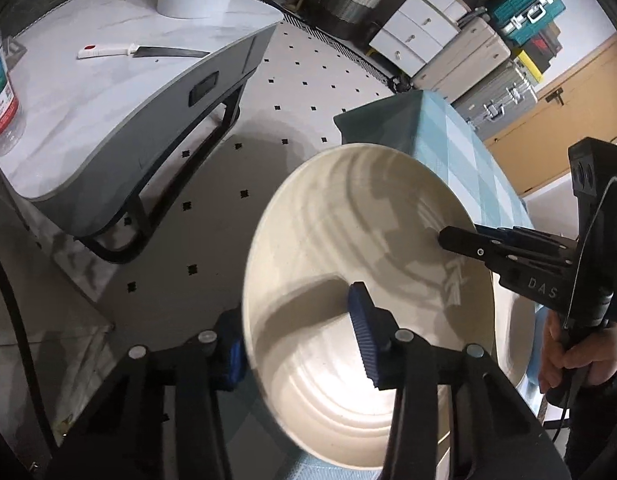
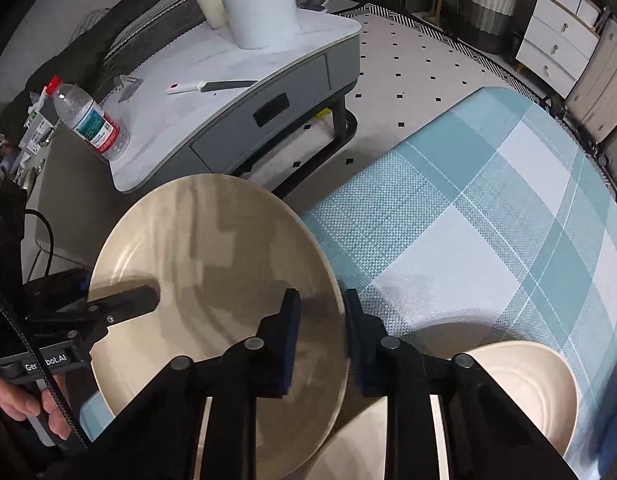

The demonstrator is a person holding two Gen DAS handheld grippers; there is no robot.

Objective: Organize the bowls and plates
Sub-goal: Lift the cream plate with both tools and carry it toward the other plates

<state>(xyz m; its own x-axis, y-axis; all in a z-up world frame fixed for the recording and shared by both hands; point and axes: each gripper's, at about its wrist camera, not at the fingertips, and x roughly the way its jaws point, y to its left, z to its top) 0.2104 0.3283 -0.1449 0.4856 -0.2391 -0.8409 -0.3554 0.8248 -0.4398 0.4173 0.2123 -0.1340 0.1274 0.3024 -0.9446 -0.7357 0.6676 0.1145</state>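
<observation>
Presently tilted above the teal-and-white checked tablecloth (image 2: 488, 220): round glossy cream plate (image 1: 348, 220), rim caught on opposite sides. Left gripper (image 1: 296, 312) set moderately wide, one blue ribbed pad over the plate's face, the other outside the rim; pad contact cannot be told. Right gripper (image 2: 321, 298) narrow, clamped across the rim. Marked "DAS" on the right gripper body, partly legible "Ge…bot.AI" on the left. Both pointed steeply downward, right hand (image 1: 576, 356) and left hand (image 2: 24, 400) wrapped around the handles. Just beside, lower right: second cream plate (image 2: 528, 380) on the cloth.
</observation>
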